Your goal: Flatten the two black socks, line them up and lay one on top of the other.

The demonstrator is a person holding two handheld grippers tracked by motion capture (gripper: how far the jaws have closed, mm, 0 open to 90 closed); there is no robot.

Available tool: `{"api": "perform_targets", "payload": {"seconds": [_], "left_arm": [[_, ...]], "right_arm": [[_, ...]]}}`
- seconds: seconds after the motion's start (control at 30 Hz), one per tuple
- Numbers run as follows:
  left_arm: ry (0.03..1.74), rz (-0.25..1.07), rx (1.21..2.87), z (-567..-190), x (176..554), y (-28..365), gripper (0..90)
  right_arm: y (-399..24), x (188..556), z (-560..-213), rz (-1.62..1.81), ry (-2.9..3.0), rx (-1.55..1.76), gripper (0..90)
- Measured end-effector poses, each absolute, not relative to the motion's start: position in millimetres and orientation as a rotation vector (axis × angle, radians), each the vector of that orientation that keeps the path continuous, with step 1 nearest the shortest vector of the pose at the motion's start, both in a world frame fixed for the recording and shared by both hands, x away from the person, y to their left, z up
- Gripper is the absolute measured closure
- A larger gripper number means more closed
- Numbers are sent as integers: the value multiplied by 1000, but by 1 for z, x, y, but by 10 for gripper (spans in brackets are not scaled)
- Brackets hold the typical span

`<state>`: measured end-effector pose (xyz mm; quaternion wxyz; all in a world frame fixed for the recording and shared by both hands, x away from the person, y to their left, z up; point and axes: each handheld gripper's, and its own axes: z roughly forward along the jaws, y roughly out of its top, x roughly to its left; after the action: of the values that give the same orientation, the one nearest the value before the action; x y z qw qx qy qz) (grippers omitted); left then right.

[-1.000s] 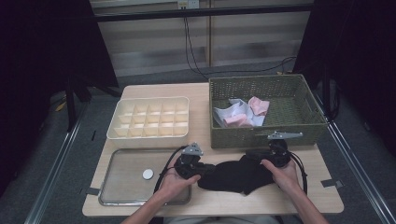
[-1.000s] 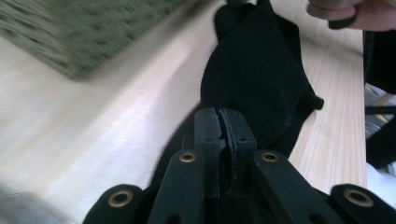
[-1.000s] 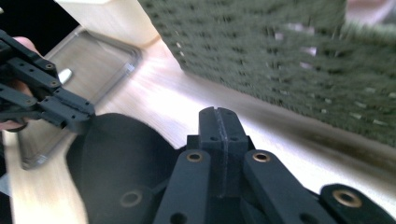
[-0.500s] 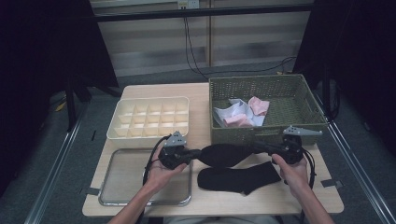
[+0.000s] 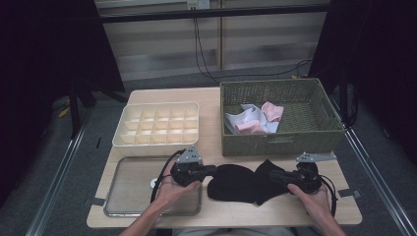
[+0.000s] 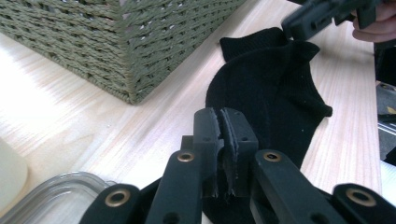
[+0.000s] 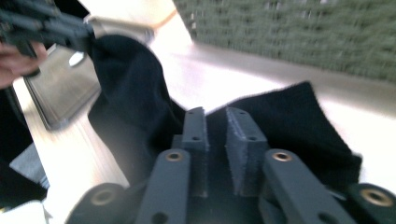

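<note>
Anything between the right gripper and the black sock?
Nothing visible. The right gripper is already at the black sock, cloth between its jaws, which have just been opening. The left gripper is clamped on the opposite end.

We see a black sock [image 5: 241,183] made of soft, matt knitted cloth with fine ribs. It lies on a table [image 5: 216,96] of pale, smooth wood. Behind the sock, the green basket [image 5: 280,147] is rough woven straw. Left of the sock, the tray [image 5: 128,196] looks like shiny grey metal. The box [image 5: 157,129] behind the tray is smooth cream plastic.
</note>
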<state>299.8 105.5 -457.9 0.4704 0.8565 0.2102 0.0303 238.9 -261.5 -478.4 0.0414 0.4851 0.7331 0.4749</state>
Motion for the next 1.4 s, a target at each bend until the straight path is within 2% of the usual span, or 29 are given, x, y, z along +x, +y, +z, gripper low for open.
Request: {"api": "perform_targets", "payload": {"seconds": [0.23,0.5,0.67,0.87,0.97,1.13,1.3,1.4], "left_arm": [[500,40,2070,-456,296,104,843],[437,5,2063,-449,282,97,843],[390,-64,2072,-451,267,97,820],[373,-108,2078,-452,259,95,723],[420,-92,2100,-455,259,98,726],[502,-188,2121,-475,259,99,690],[505,-239,2139,-484,255,93,641],[510,-278,2166,-489,250,88,644]], "right_arm": [[-247,243,-474,1456,2250,1457,660],[-214,268,-475,1550,2312,1406,670],[-202,255,-480,1520,2417,1370,705],[-206,236,-483,1492,2466,1363,703],[-207,232,-488,1445,2487,1372,707],[-217,241,-487,1447,2423,1395,716],[-226,247,-488,1421,2392,1401,726],[-236,253,-489,1416,2346,1418,729]]}}
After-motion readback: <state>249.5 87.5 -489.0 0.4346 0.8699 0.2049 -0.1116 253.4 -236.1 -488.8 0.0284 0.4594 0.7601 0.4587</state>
